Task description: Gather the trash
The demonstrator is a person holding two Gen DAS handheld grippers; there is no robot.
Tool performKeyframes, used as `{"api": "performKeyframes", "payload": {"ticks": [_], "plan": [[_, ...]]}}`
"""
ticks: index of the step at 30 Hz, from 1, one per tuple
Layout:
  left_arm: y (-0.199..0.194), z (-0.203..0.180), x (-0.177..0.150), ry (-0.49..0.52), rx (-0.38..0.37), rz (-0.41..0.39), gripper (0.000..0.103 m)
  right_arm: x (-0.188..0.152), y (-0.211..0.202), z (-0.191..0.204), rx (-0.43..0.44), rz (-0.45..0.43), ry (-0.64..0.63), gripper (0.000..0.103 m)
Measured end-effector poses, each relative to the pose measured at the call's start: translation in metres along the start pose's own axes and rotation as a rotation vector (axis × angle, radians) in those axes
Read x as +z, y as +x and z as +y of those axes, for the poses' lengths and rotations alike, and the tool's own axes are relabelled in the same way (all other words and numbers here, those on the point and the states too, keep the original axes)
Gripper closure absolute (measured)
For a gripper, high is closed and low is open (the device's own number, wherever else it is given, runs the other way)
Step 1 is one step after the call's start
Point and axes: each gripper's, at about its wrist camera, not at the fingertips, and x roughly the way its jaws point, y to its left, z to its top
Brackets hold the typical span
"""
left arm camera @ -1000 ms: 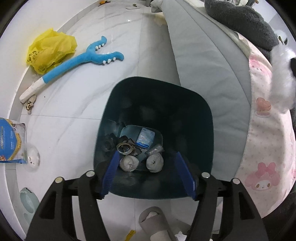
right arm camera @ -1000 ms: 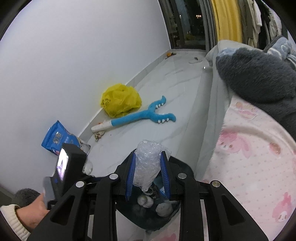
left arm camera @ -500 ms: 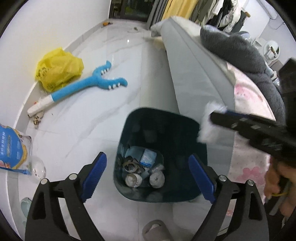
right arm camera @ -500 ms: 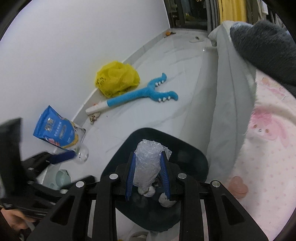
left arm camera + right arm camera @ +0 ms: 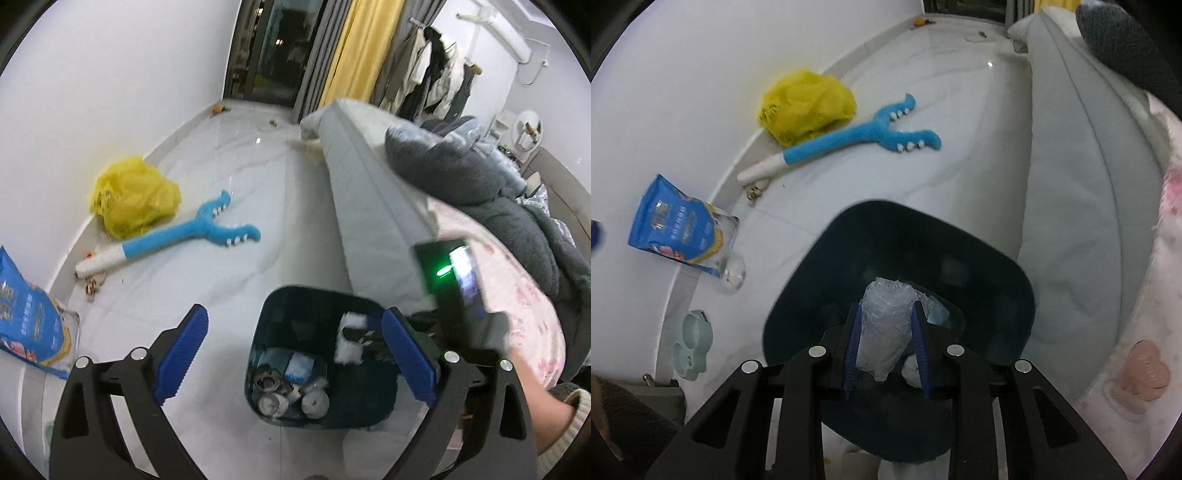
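A dark teal bin (image 5: 317,292) stands on the white floor beside the bed, with tape rolls, wads and a blue pack (image 5: 299,369) at its bottom. My left gripper (image 5: 293,315) hangs high above the bin. Its jaws are opening wide and hold nothing. My right gripper (image 5: 886,308) points down into the bin (image 5: 923,218), shut on a wad of clear bubble wrap (image 5: 884,325). Its jaws are just starting to ease, and the pads still press the wrap. In the left wrist view that wad (image 5: 349,345) shows white over the bin's right side.
On the floor by the wall lie a yellow plastic bag (image 5: 135,195), a blue plush stick toy (image 5: 192,238) and a blue pouch (image 5: 26,325). A mint green holder (image 5: 692,343) sits near the wall. The bed's grey side (image 5: 369,206) borders the bin on the right.
My left gripper has risen out of the bin, tilted up and opened wide. My right gripper has come down over the bin with the bubble wrap in it.
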Motion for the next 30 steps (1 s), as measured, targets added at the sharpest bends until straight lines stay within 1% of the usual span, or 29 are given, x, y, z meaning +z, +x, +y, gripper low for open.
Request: {"api": "performKeyframes", "payload": {"ticks": [2, 4, 5, 6, 8, 11, 14, 19, 20, 23, 26, 30], "plan": [[-0.011, -0.003, 0.005, 0.005, -0.012, -0.040, 0.005, -0.002, 0.004, -0.001, -0.014, 0.011, 0.000, 0.073], [-0.018, -0.006, 0.007, 0.005, -0.005, -0.066, 0.005, -0.004, 0.006, -0.002, -0.021, 0.026, 0.000, 0.071], [-0.024, -0.008, 0.008, -0.001, -0.010, -0.086, 0.005, -0.005, 0.006, -0.003, -0.025, 0.028, 0.000, 0.065], [-0.025, -0.009, 0.008, -0.003, -0.012, -0.090, 0.005, -0.007, 0.005, -0.005, -0.028, 0.028, 0.004, 0.054], [-0.034, -0.013, 0.009, -0.012, -0.016, -0.121, 0.005, -0.008, 0.002, -0.007, -0.022, 0.020, 0.010, 0.047], [-0.044, -0.021, 0.007, -0.001, -0.021, -0.147, 0.005, -0.011, -0.010, -0.009, -0.018, -0.005, 0.015, 0.043], [-0.053, -0.031, 0.005, 0.027, -0.007, -0.165, 0.005, -0.012, -0.028, -0.010, -0.006, -0.050, 0.012, 0.037], [-0.065, -0.046, 0.007, 0.037, -0.022, -0.207, 0.004, -0.018, -0.069, -0.009, 0.007, -0.150, -0.027, 0.029], [-0.068, -0.050, 0.007, 0.041, -0.019, -0.216, 0.004, -0.020, -0.076, -0.010, 0.011, -0.168, -0.030, 0.026], [-0.070, -0.064, 0.008, 0.055, -0.011, -0.223, 0.003, -0.029, -0.102, -0.013, 0.007, -0.227, -0.043, 0.024], [-0.071, -0.077, 0.010, 0.064, -0.011, -0.220, 0.003, -0.041, -0.134, -0.020, 0.005, -0.307, -0.049, 0.019], [-0.076, -0.097, 0.009, 0.090, -0.001, -0.241, 0.003, -0.056, -0.170, -0.029, -0.008, -0.395, -0.054, 0.017]]}}
